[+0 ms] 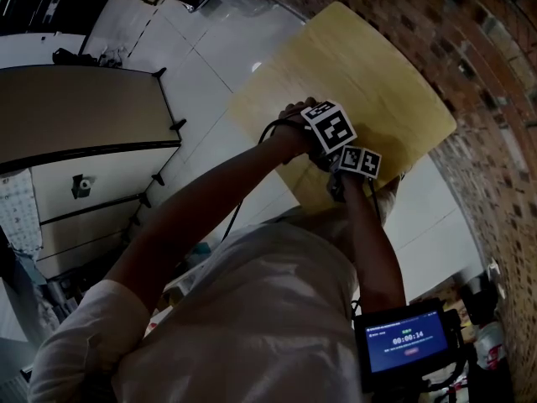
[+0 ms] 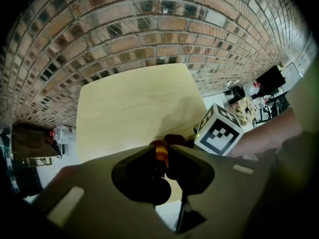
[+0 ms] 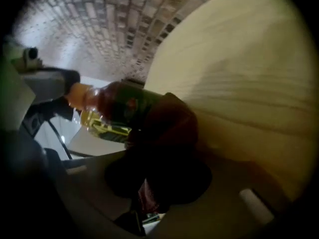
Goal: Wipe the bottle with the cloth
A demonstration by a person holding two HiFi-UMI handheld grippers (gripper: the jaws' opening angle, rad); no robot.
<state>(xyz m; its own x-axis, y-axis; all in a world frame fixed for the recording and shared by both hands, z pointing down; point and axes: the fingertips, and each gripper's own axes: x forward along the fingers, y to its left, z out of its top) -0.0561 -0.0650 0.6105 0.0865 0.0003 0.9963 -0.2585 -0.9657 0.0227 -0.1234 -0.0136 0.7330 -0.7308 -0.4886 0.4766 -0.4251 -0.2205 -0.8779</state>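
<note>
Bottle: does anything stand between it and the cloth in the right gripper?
Nothing visible does. The cloth, held by the right gripper, lies against the side of the bottle, while the left gripper grips the bottle near its orange cap.

A small screen (image 1: 405,342) at the lower right of the head view shows a timer reading 00:00:14; the line of print above it is too small to read. The bottle (image 3: 119,106) bears a green label with a yellow-green band, its print blurred beyond reading. One marker cube (image 1: 329,126) and another (image 1: 361,162) carry black-and-white square patterns, no letters.
</note>
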